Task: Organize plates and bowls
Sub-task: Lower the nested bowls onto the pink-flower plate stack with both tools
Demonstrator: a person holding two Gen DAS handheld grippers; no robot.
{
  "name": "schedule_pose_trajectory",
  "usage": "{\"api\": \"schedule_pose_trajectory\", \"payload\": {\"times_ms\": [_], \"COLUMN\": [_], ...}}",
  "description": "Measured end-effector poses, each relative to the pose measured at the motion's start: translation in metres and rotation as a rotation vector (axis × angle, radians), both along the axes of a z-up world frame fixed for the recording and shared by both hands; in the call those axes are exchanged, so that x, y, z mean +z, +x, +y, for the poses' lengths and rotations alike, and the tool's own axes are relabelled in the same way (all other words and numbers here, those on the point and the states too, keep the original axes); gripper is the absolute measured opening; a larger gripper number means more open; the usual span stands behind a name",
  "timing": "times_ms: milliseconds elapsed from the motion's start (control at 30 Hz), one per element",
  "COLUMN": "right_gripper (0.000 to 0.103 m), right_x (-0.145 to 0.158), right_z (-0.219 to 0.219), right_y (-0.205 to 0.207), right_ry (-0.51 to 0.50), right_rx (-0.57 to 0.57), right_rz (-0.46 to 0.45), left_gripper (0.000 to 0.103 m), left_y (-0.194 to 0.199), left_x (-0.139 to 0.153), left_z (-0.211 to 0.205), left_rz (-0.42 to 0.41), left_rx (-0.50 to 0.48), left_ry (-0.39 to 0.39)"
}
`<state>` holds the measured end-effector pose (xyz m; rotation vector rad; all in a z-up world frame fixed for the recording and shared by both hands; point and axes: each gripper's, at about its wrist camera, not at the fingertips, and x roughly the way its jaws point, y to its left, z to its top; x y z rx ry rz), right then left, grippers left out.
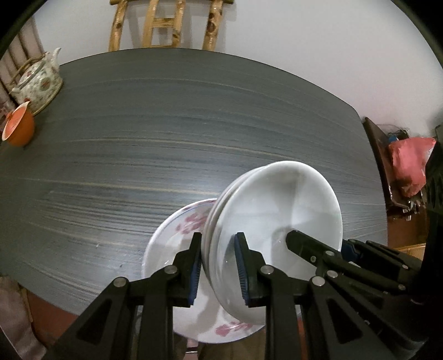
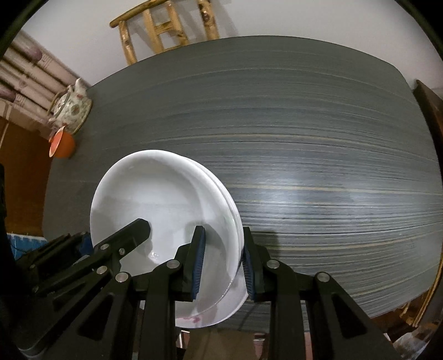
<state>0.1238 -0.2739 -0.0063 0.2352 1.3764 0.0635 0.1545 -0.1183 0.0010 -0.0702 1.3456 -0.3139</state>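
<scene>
A stack of plain white bowls [image 1: 277, 210] is held above a white plate with pink flowers [image 1: 171, 243] that lies at the near edge of the grey table [image 1: 166, 124]. My left gripper [image 1: 218, 268] is shut on the stack's left rim. My right gripper [image 2: 223, 265] is shut on the stack's right rim [image 2: 232, 221]; it also shows in the left wrist view [image 1: 318, 249]. In the right wrist view the white bowls [image 2: 155, 199] hide most of the flowered plate [image 2: 193, 318], and the left gripper [image 2: 121, 238] reaches in from the left.
A floral teapot [image 1: 38, 77] and an orange bowl [image 1: 19, 127] stand at the table's far left. A wooden stool [image 1: 166, 25] stands beyond the far edge. A red bag [image 1: 409, 163] lies right of the table.
</scene>
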Motion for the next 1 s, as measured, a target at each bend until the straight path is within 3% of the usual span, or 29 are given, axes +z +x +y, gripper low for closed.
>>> {"api": "schedule_pose_trajectory", "payload": {"times_ms": [500,1000], "right_gripper": [0.024,0.024], "right_x": [-0.013,-0.023], "right_z": [0.024,0.028], "right_y": [-0.029,-0.038], "right_ry": [0.003,0.009], "right_rx": [0.043,0.033], "right_rz": [0.04,0.082], "left_gripper": [0.023,0.023], "left_y": [-0.026,-0.024], "left_x": [-0.017,-0.028], "left_z": [0.028,0.012], "left_rz": [0.039,0.066], "left_rx": [0.028,0.022], "left_ry": [0.015,0.031]}}
